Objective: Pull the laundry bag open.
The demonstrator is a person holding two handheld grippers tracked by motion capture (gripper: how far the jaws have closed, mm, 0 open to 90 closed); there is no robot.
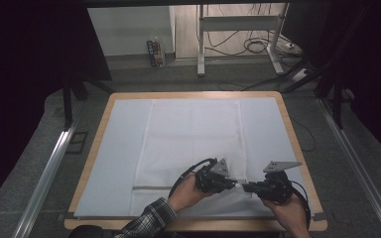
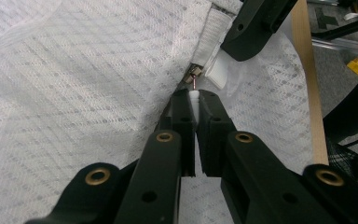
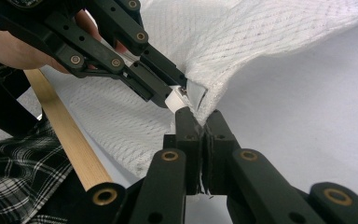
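High view: white towel lies flat on the cloth-covered table, both claws meeting at its near right corner; left claw, right claw. Left gripper view: left claw clamped on white fabric at the hem, with a small tag beside it. Right gripper view: right claw pinched on the towel edge, corner lifted and tented. Looks like an early stage: corner gripped, no fold made yet. Towel is waffle-textured, mostly smooth.
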